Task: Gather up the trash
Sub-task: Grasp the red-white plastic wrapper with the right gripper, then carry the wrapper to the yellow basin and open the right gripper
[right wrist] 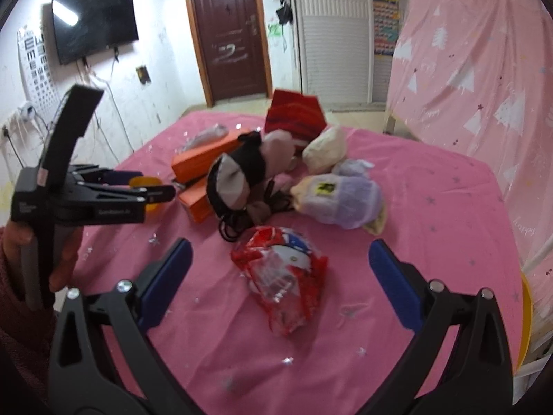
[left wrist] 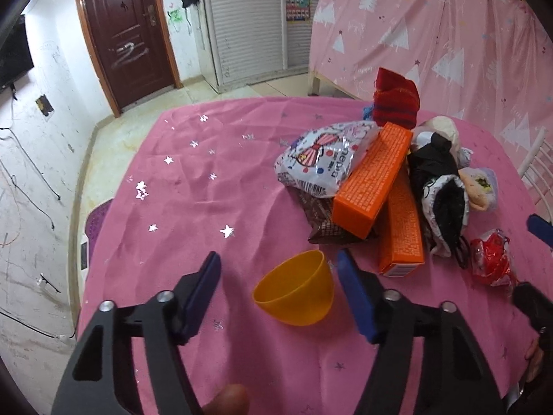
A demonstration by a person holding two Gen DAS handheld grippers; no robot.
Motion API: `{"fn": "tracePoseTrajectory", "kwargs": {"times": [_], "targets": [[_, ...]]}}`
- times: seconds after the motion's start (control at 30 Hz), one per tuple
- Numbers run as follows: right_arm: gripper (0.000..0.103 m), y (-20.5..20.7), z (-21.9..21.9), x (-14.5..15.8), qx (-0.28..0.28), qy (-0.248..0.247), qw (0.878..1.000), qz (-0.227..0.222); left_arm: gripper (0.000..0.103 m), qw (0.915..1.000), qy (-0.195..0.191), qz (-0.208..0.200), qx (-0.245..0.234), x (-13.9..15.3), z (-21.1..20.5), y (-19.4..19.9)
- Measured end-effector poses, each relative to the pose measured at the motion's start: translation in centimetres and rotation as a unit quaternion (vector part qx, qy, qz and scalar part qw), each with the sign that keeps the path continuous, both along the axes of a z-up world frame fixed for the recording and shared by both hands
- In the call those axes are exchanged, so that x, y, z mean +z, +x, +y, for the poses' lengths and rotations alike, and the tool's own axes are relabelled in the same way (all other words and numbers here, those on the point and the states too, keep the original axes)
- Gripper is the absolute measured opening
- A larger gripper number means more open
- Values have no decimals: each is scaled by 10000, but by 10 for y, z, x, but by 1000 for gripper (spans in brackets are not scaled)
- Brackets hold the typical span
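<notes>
A yellow bowl (left wrist: 295,288) lies tilted on the pink tablecloth (left wrist: 207,180), between the fingers of my open left gripper (left wrist: 281,269). Behind it is a pile: a white foil snack bag (left wrist: 321,159), two orange boxes (left wrist: 375,180), a brown wrapper (left wrist: 321,224) and dark cloth items (left wrist: 439,186). A red crumpled wrapper (right wrist: 285,275) lies between the fingers of my open right gripper (right wrist: 280,259); it also shows in the left wrist view (left wrist: 490,259). The left gripper (right wrist: 152,186) shows at the left of the right wrist view, by the bowl (right wrist: 147,186).
Socks and mittens lie in the pile: purple (right wrist: 340,200), cream (right wrist: 325,148), red knit (right wrist: 295,114). A pink curtain (right wrist: 477,69) hangs at the right. A door (right wrist: 230,31) and TV (right wrist: 93,24) are on the far wall. A white chair (left wrist: 539,169) stands by the table's right edge.
</notes>
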State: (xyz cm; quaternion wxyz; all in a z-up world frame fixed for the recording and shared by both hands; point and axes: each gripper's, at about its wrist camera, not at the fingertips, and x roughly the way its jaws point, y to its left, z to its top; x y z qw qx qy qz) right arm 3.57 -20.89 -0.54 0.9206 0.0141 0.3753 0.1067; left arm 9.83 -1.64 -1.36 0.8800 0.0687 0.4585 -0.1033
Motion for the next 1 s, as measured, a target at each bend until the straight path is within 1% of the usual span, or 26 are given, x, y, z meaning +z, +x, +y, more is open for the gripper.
{"fn": "tracePoseTrajectory", "kwargs": {"times": [0.03,0.1,0.13,0.17,0.2,0.23,0.3,0.37,0.47,0.6,0.77,0.9,1.0], "targets": [[98,3,2,-1,10,-33,10000,54,53,10000,-18,36,-26,-3,1,1],[96,9,4,-4,25,-89,9998,199,50,10000,-41,0,-74,-5,3,2],[90,11,5,-6,27,-106,9996,250,45,9999,-73,-14,-123,-5,3,1],[82,14,5,-9,34,-129,9993,347,39,9998,-127,-16,-151,-5,4,0],[76,17,5,-12,27,-142,9989,449,35,9997,-190,-12,-164,-5,6,-1],[66,20,4,-14,16,-152,9985,517,35,9995,-252,-3,-186,-5,8,-1],[61,22,4,-16,-7,-153,9981,589,35,9993,-301,-25,-224,-5,9,-2],[51,22,3,-18,-37,-154,9981,590,35,9992,-295,-70,-252,-8,9,-4],[41,19,3,-19,-39,-165,9983,562,35,9993,-255,-109,-257,-7,9,-7],[37,16,2,-16,-136,-227,9985,480,35,9993,-236,-203,-185,-2,10,-13],[37,10,-9,-13,-262,-123,9989,359,35,9989,-243,-358,-171,19,10,-27],[37,5,-24,-7,-406,-66,9989,232,35,9980,-186,-522,-316,34,-7,-38],[37,0,-38,-2,-530,-34,9985,112,35,9969,-218,-586,-468,48,-22,-48]]}}
